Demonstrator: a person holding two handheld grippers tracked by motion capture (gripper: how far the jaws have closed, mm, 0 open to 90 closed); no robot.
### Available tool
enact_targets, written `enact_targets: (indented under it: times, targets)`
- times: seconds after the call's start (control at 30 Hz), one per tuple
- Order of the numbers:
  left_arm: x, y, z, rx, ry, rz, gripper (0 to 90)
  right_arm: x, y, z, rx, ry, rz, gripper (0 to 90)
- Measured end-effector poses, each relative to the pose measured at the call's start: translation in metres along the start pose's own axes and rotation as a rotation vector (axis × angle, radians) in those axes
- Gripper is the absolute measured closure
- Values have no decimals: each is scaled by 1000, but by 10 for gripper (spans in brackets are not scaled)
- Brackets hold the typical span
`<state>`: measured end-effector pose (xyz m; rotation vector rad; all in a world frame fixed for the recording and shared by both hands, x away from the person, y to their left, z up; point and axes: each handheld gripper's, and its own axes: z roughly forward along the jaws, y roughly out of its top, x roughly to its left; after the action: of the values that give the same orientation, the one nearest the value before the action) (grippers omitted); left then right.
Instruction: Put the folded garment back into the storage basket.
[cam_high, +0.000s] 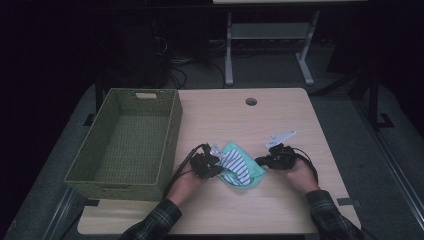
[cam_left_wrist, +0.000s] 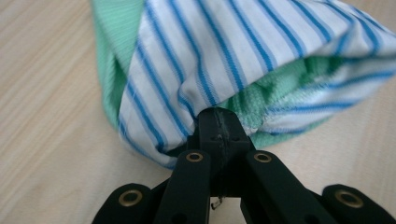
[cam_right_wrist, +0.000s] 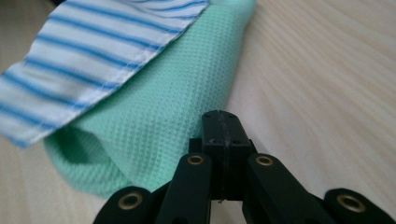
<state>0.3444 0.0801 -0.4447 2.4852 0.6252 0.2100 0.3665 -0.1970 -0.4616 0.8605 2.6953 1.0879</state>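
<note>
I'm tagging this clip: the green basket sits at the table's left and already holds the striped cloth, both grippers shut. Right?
Not quite. The basket holds nothing; the striped cloth lies on the table between the left gripper and right gripper, as the high view shows. The rest stands.

Waffle-weave green cloth (cam_right_wrist: 154, 121), smooth striped fabric (cam_left_wrist: 196, 56), matt wood-grain table (cam_high: 280, 120), woven basket (cam_high: 125, 145)

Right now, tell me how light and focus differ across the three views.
High view: dim, dark surroundings, table evenly lit, cloth small. Left gripper view: bright, striped fabric soft-focused up close. Right gripper view: bright, green weave sharp, stripes blurred.
</note>
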Motion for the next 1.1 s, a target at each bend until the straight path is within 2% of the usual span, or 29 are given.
enact_targets:
  times: [0.23, 0.37, 0.43, 0.57, 0.63, 0.77, 0.93, 1.0, 1.1]
  targets:
    - [10, 1, 3, -13, 13, -12, 897, 11, -8, -5, 2, 11, -5, 899]
    - [11, 1, 0, -22, 0, -19, 896, 11, -11, -6, -9, 11, -5, 899]
    - [10, 0, -4, -37, -13, -27, 887, 11, -13, -9, -30, 5, 13, 895]
    - [8, -1, -10, -51, -49, -32, 799, 10, -18, -14, -54, -12, 29, 758]
    - [8, 0, -11, -62, -59, -30, 749, 9, -21, -17, -66, -34, 36, 648]
    - [5, 3, -9, -53, -67, -24, 601, 4, -28, -25, -94, -83, 79, 454]
    - [3, 5, -6, -54, -95, -29, 483, -4, -39, -30, -110, -131, 117, 303]
    - [2, 5, -4, -59, -110, -39, 435, -5, -41, -30, -103, -153, 126, 260]
    - [1, 5, 1, -36, -133, -28, 351, -7, -44, -29, -86, -184, 134, 206]
